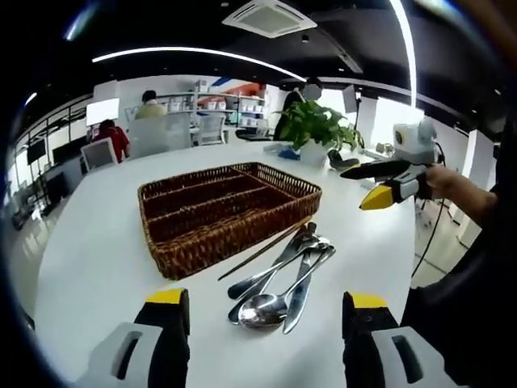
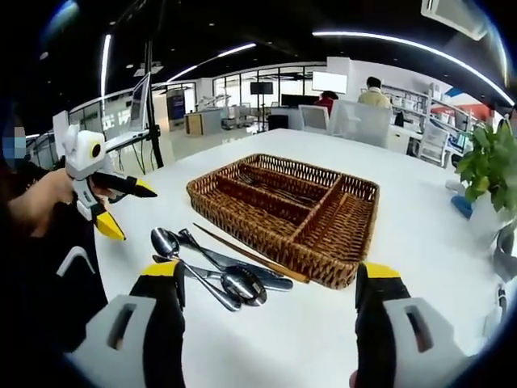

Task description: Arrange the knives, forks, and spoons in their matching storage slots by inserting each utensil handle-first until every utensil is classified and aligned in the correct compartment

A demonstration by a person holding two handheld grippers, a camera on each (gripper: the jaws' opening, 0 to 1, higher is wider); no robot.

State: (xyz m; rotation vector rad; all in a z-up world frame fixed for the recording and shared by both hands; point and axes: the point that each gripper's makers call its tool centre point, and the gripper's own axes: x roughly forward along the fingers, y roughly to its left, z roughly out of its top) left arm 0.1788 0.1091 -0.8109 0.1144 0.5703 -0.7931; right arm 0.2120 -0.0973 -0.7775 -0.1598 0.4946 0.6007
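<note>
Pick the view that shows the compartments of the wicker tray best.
The right gripper view: the wicker tray is seen from above its short end, so its long slots and the cross compartment lie open to view. In the left gripper view the wicker tray is seen at a flatter angle, with the near wall hiding part of the compartment floors.
</note>
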